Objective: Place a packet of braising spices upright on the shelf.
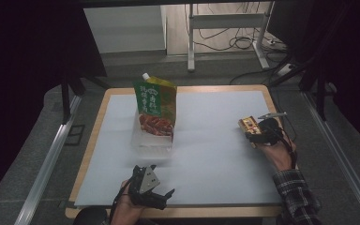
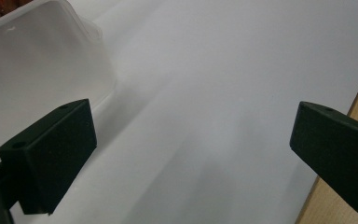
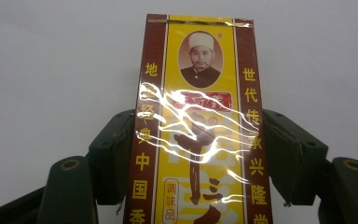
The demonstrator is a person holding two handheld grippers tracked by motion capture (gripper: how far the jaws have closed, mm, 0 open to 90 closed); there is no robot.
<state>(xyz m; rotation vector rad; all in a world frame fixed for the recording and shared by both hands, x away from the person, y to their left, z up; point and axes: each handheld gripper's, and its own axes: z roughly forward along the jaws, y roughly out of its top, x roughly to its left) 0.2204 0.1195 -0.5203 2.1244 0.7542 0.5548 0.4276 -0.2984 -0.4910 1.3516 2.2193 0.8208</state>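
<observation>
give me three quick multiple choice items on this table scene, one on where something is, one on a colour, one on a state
1. Where does the pouch stand?
A. in the clear tub
B. on the floor
C. in the left gripper

2. What colours is the box in the right gripper?
A. blue and white
B. yellow and dark red
C. plain black

3. How is the left gripper?
A. shut on the pouch
B. shut on the tub
C. open, nothing between its jaws

Key: 1 A, the high view shows the green pouch upright inside the tub on the white mat. 2 B, the right gripper view shows a yellow face with dark red side bands. 3 C, the left gripper view shows the jaws wide apart over bare mat, the tub off to one side.
</observation>
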